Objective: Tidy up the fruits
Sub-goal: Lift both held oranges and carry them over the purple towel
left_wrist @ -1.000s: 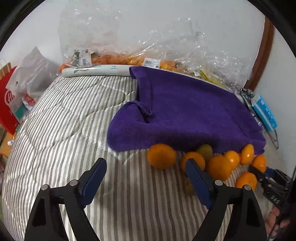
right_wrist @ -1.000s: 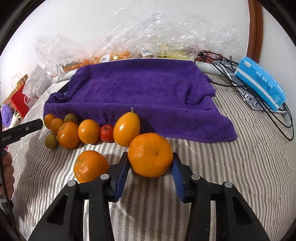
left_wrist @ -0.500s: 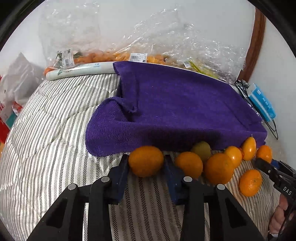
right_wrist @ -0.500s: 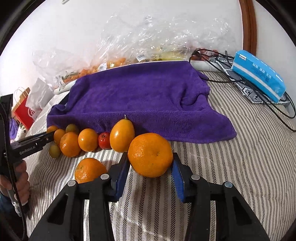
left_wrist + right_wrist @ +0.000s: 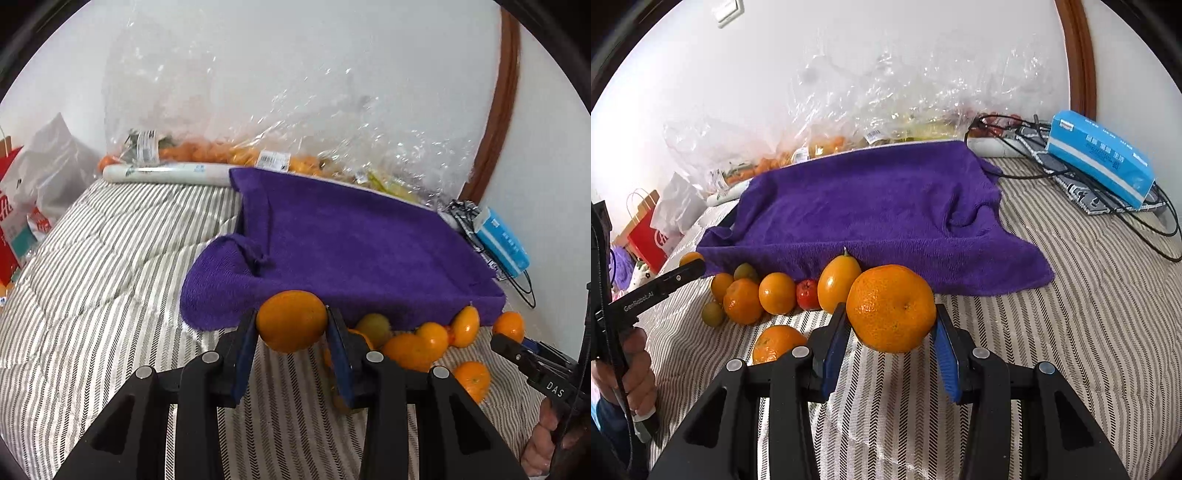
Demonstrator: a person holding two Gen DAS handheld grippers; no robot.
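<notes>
Two fruits in hand: my left gripper point(image 5: 291, 328) has its jaws clamped on a smooth orange point(image 5: 291, 320), my right gripper point(image 5: 891, 328) pinches a bigger, dimpled mandarin point(image 5: 891, 307), both lifted clear of the striped bed point(image 5: 1071, 314), prob. bound for the purple towel point(image 5: 871, 206), which lies bare. Remaining fruit sits along the towel's near edge. Right view alone shows a small red fruit point(image 5: 808, 293); left view shows the towel's folded corner.

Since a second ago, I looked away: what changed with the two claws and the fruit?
The left claw moved in and shut on an orange by the purple towel. The right claw kept gripping its mandarin; the other fruit stayed put.
</notes>
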